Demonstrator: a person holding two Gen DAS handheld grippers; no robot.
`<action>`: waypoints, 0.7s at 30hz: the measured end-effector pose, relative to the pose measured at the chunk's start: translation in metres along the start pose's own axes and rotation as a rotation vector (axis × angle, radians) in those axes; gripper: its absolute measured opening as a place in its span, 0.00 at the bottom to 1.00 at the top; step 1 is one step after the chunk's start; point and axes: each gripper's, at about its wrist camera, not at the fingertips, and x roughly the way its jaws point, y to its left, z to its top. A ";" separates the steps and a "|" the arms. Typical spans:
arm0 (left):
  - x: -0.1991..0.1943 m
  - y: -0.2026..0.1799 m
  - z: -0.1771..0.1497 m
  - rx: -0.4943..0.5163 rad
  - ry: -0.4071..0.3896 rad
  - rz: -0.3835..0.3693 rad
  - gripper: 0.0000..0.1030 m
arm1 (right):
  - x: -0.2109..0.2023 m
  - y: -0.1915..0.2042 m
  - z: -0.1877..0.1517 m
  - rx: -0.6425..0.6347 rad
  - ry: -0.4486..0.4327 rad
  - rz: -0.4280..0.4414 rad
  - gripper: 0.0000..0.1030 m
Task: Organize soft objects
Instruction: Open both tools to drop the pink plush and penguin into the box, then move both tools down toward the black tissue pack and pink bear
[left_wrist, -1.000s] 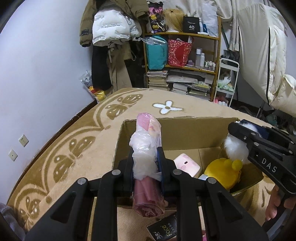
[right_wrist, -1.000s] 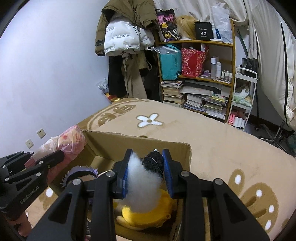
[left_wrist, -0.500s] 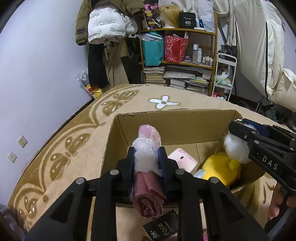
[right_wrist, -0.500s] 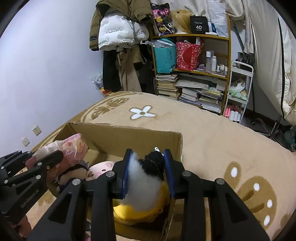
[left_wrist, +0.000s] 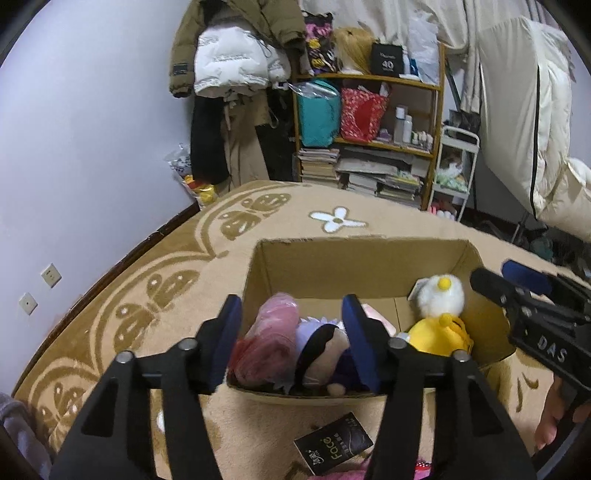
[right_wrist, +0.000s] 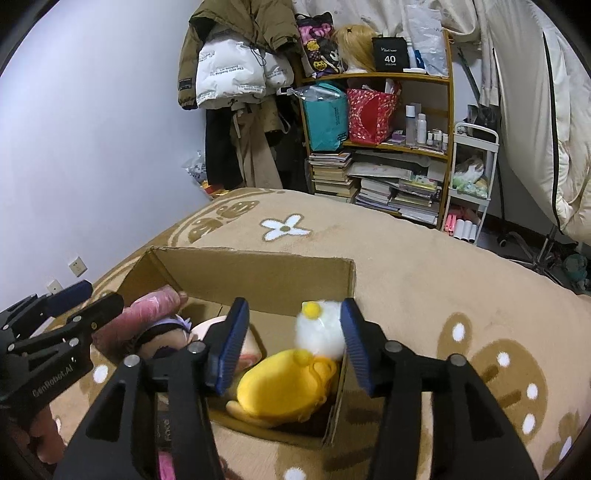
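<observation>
An open cardboard box (left_wrist: 354, 258) (right_wrist: 258, 269) stands on the beige rug. Inside lie a pink bagged bundle (left_wrist: 269, 339) (right_wrist: 147, 306), a purple-haired doll (left_wrist: 325, 343) (right_wrist: 166, 336), a pink plush (right_wrist: 247, 347), a yellow plush (left_wrist: 439, 332) (right_wrist: 284, 384) and a white fluffy toy with a yellow ball (left_wrist: 439, 295) (right_wrist: 321, 325). My left gripper (left_wrist: 291, 343) is open above the box's near left part, with the pink bundle below it. My right gripper (right_wrist: 291, 347) is open above the white toy and holds nothing.
A black "face" packet (left_wrist: 332, 443) lies on the rug (right_wrist: 424, 266) in front of the box. A cluttered shelf (left_wrist: 369, 147) with books and bags stands behind, coats (left_wrist: 229, 74) hang at the wall, a white trolley (right_wrist: 469, 177) is at the right.
Both grippers opened. The pink bundle dropped from the left gripper into the box; the white fluffy toy dropped from the right gripper onto the yellow plush.
</observation>
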 end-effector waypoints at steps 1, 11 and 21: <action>-0.003 0.002 0.001 -0.009 -0.007 0.004 0.59 | -0.002 0.001 0.001 0.001 -0.002 0.002 0.64; -0.029 0.012 0.000 -0.019 -0.030 0.040 0.95 | -0.036 0.017 0.001 -0.026 -0.043 0.005 0.96; -0.046 0.019 -0.007 -0.063 0.000 0.033 0.97 | -0.062 0.027 -0.012 -0.025 -0.040 -0.014 1.00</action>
